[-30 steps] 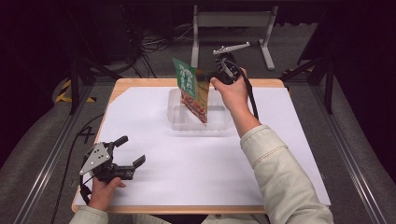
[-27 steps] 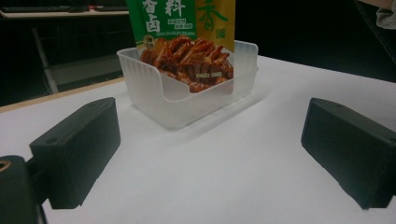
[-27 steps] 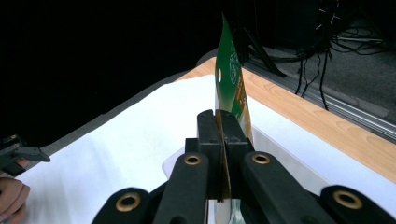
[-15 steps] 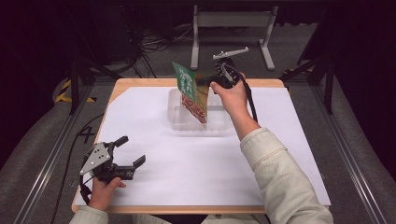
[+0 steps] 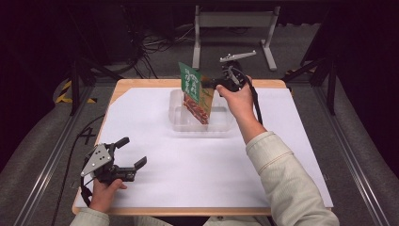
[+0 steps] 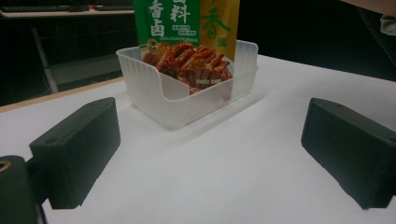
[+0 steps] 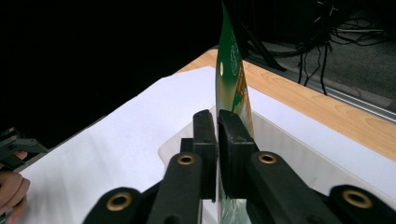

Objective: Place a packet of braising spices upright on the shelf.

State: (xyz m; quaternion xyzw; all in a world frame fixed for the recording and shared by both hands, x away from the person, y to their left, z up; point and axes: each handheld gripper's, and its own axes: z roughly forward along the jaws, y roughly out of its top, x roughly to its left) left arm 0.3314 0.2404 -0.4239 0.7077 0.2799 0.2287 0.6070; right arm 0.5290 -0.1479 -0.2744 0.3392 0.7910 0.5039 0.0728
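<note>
Your right gripper (image 5: 210,85) has its jaws just starting to ease apart on the green-and-red foil snack pouch (image 5: 193,92), which stands in the clear plastic tub (image 5: 221,123), so release looks close, while your left gripper (image 5: 131,151) rests spread wide.

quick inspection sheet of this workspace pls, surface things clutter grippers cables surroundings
surface: white sheet covers a wooden table
job's things: green snack packet stands tilted in a clear plastic bin
clutter: nothing seen
grippers: right gripper has the packet's edge between its jaws, which have just been opening; left gripper open, resting low at the near left
cables: black cable trails from the right gripper
surroundings: dark floor, metal stand behind the table
</note>
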